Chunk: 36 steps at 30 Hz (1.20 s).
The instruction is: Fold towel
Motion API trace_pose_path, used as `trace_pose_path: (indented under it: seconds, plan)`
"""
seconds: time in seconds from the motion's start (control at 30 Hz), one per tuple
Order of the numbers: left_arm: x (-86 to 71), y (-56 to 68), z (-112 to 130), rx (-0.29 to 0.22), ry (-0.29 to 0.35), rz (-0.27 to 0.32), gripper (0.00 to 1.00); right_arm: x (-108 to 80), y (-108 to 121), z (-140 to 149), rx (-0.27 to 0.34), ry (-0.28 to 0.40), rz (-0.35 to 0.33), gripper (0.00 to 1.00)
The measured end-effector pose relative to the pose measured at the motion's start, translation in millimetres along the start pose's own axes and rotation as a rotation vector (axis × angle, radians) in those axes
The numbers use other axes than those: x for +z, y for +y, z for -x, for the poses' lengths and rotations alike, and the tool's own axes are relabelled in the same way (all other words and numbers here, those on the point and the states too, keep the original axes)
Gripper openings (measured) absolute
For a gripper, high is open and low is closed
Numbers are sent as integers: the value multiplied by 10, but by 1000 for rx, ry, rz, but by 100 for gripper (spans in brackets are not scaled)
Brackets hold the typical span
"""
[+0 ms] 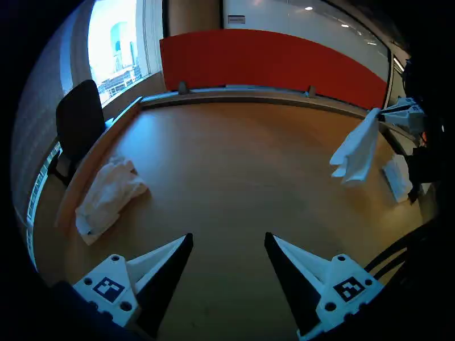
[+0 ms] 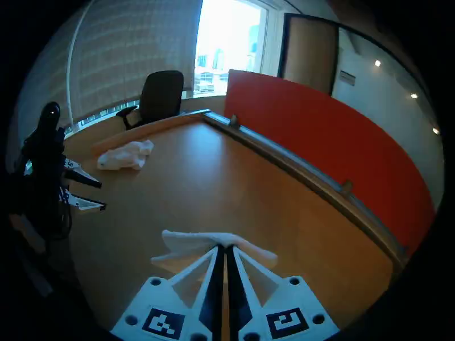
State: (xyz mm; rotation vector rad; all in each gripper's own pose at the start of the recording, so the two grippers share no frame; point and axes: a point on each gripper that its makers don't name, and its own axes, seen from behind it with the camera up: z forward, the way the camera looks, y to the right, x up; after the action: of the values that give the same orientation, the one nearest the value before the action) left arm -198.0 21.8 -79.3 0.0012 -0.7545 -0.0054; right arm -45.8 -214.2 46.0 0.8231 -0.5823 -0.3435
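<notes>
In the right gripper view, my right gripper (image 2: 224,249) is shut on a white towel (image 2: 187,241) held above the wooden desk (image 2: 216,182). The left gripper view shows that towel (image 1: 355,150) hanging limp from the right gripper (image 1: 387,115) at the far right. My left gripper (image 1: 227,238) hovers over the desk (image 1: 239,170), open, with nothing between its fingers. It also appears at the left of the right gripper view (image 2: 94,193), jaws apart. A crumpled white towel (image 1: 108,196) (image 2: 125,154) lies near the desk's edge.
A folded white cloth (image 1: 398,176) lies on the desk under the hanging towel. A red partition (image 1: 273,62) (image 2: 330,136) runs along the desk's back edge. A black office chair (image 1: 79,122) (image 2: 159,94) stands by the window.
</notes>
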Motion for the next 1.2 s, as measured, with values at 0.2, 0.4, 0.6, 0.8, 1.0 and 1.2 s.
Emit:
trace_pose_path:
  seconds: [0.2,0.4,0.6,0.8,1.0,1.2]
  plan:
    - [18,77,-26,9,1,9,93,-224,384,97,23,-3,48,6]
    - [34,150,-45,19,-1,13,93,-488,794,252,38,-16,92,6]
    - [41,187,-63,8,-4,12,93,-746,1204,433,58,-35,135,6]
    - [40,201,-88,7,-6,5,93,-1007,1585,613,78,-52,178,6]
    - [49,235,-95,14,-10,1,93,-1248,1932,778,102,-66,222,6]
    - [48,276,-108,25,-13,-2,93,-1470,2275,918,109,-86,271,6]
